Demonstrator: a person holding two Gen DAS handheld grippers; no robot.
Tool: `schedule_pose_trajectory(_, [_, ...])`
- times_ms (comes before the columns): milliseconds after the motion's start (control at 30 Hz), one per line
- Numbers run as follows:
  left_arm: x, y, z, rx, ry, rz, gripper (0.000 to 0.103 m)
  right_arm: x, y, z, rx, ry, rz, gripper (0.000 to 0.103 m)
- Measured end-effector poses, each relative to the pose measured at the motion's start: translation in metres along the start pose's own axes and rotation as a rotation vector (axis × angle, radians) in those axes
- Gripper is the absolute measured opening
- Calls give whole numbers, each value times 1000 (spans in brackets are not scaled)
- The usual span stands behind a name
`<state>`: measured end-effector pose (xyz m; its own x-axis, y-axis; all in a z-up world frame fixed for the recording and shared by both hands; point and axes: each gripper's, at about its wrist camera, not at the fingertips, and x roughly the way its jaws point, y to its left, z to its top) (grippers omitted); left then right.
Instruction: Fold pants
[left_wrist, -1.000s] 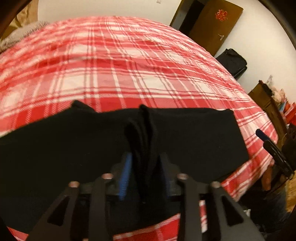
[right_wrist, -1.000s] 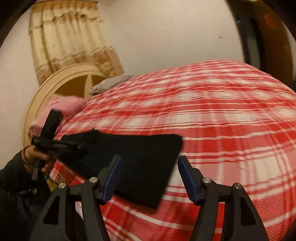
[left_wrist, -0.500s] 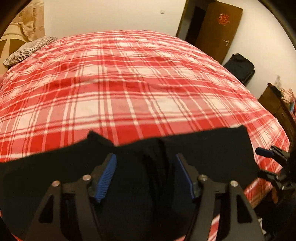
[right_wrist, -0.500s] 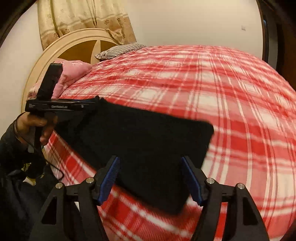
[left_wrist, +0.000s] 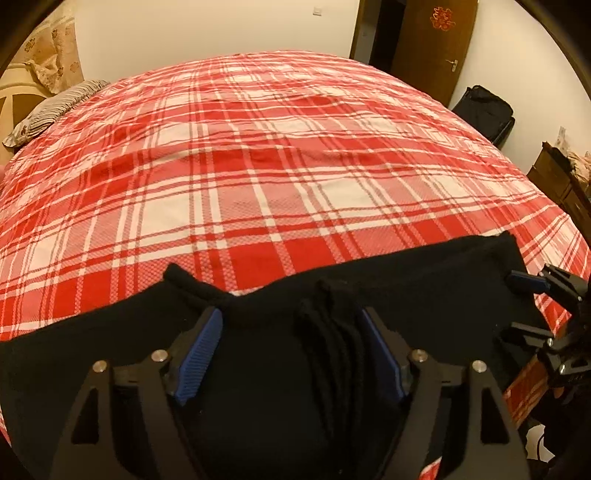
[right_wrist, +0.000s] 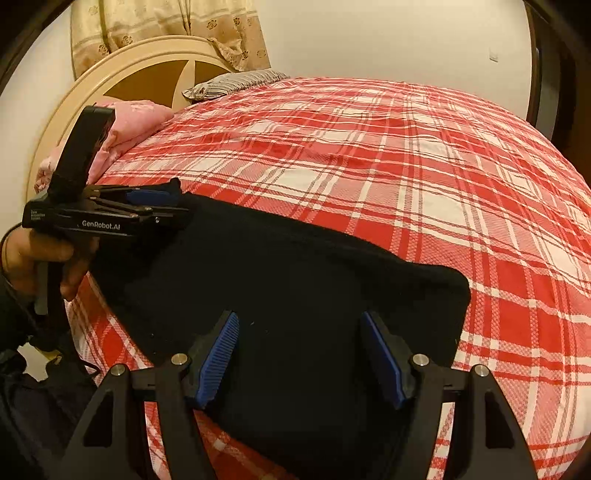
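The black pants (left_wrist: 406, 295) lie folded flat along the near edge of the red plaid bed (left_wrist: 277, 166). My left gripper (left_wrist: 291, 332) is open over their left part, with a bunched ridge of cloth (left_wrist: 332, 332) loose beside its right finger. In the right wrist view the pants (right_wrist: 295, 280) form a dark rectangle. My right gripper (right_wrist: 299, 343) is open just above their near right part. The left gripper (right_wrist: 147, 203) shows there at the pants' far left end, held in a hand. The right gripper (left_wrist: 532, 295) shows at the right edge of the left wrist view.
A striped pillow (right_wrist: 236, 81) and a pink blanket (right_wrist: 140, 118) lie by the round headboard (right_wrist: 110, 74). A brown door (left_wrist: 432, 44), a black bag (left_wrist: 484, 110) and a wooden cabinet (left_wrist: 561, 184) stand beyond the bed's far right side.
My left gripper has opened and let go of the bunched pants cloth, which now lies loose. Both grippers have come lower and closer over the pants.
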<state>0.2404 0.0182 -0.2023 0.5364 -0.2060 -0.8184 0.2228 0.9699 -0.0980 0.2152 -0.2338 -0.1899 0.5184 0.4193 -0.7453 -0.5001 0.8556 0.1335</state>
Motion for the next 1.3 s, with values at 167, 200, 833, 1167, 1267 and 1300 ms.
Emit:
schedule_pose_trajectory(167, [-10,7,-5,-1,-17,-11,78,-9,1,6,44,-47,-16,70])
schedule_pose_trajectory(200, [-13,10,-5,-9,-24,-16,78,-8,2,8,48,-51,-10,70])
schedule_pose_trajectory(833, [-95,208,-98,-324,-90,292,79,27,109,22,-155,-44,213,70])
schedule_pose_trajectory(1167, [-72,214,-109,-410,-111,209,73,31,112,10,-148,-25,200,70])
schedule_pose_trajectory(1267, [-74,215,-107,-394,-104,206,61,29,106,10,-105,-42,202,70])
schedule_pose_trajectory(1300, [-74,217,-108,-401,-104,198,61,28,105,10,-93,-45,206,70])
